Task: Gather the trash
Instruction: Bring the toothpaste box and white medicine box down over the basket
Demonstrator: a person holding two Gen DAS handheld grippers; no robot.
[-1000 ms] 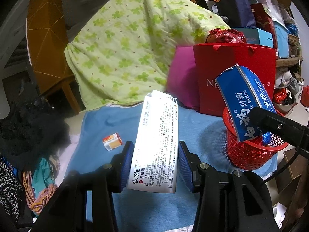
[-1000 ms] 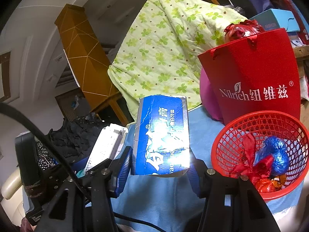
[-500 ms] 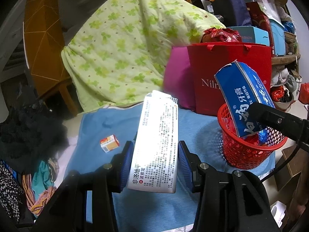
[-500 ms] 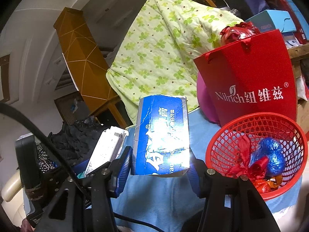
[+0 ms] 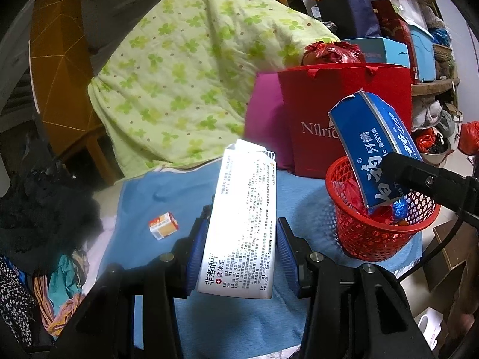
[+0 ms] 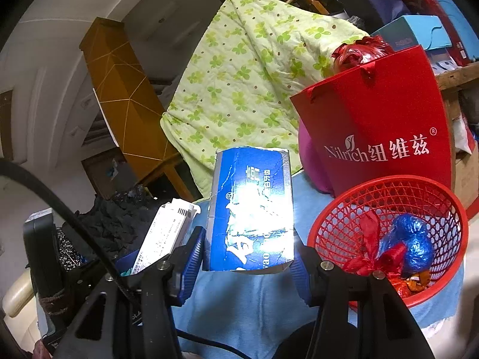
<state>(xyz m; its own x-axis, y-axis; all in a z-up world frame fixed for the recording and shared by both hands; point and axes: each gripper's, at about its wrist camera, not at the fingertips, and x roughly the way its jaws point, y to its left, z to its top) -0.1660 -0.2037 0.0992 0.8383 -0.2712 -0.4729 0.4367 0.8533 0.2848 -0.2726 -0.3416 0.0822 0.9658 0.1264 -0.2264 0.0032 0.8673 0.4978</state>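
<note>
Between the blue pads of the left hand-held gripper [image 5: 239, 254] sits a white box [image 5: 241, 224] with small black print. The pads are clamped on its two long sides, and the box points up and away. It looks like thin card, empty and very light. A hard squeeze would likely crush it, so the low grip on its narrow sides seems a good place to hold.

Over on the right, the right hand-held gripper [image 6: 247, 257] is clamped on a blue box [image 6: 250, 212] in the same way, near its bottom end. Its torn top edge and creased face make it look soft and floppy, so it may bend if squeezed more. From the left camera, this blue box hangs tilted over the near rim of the red basket [image 5: 374, 239], with its low end at the opening.

Just past the left gripper, a small orange and white box [image 5: 164, 225] lies on the blue cloth [image 5: 167, 185], a little to the left. It is tiny and should be easy to pinch across its short sides.

Inside the basket lie red and blue wrappers [image 6: 401, 248]. Behind the basket stands a red paper bag [image 6: 380, 125], and farther back a green flowered quilt [image 5: 185, 77].
</note>
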